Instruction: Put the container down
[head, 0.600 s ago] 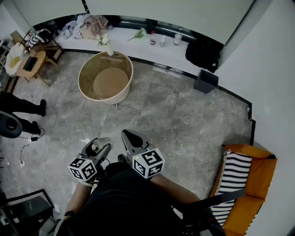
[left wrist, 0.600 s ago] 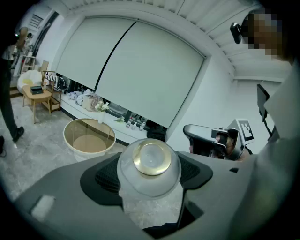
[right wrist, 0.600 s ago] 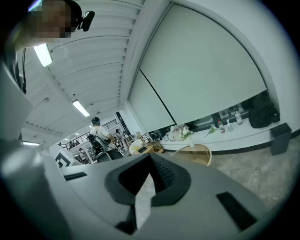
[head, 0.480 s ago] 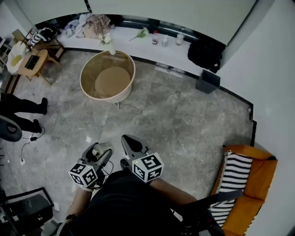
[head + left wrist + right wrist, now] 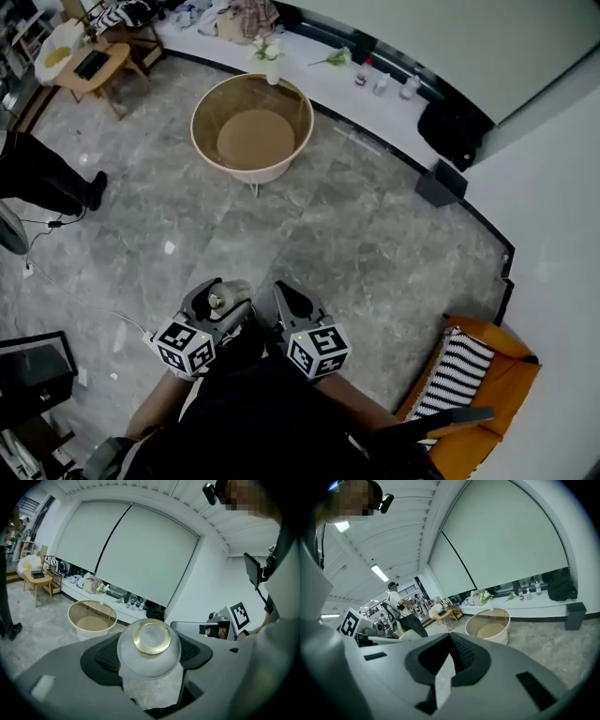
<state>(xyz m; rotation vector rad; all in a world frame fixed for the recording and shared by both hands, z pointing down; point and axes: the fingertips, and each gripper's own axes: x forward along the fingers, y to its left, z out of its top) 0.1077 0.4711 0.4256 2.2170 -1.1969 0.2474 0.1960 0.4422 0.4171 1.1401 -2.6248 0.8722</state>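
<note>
- Left gripper (image 5: 219, 294) has its jaws spread wide, and they're clamped on the container (image 5: 149, 654), one dark pad against each side.
- It's a small frosted container, gold lid (image 5: 151, 638) facing the left gripper view.
- Container is up in the air, close in front of the person, over the grey stone floor (image 5: 356, 234).
- Right gripper (image 5: 285, 296) sits just beside the left one, apart from the container.
- Its jaws are drawn together, tips meeting, with nothing between them in the right gripper view.
- Both grippers tilt slightly down.
- Round tan tub (image 5: 251, 129) stands well ahead on the floor.
</note>
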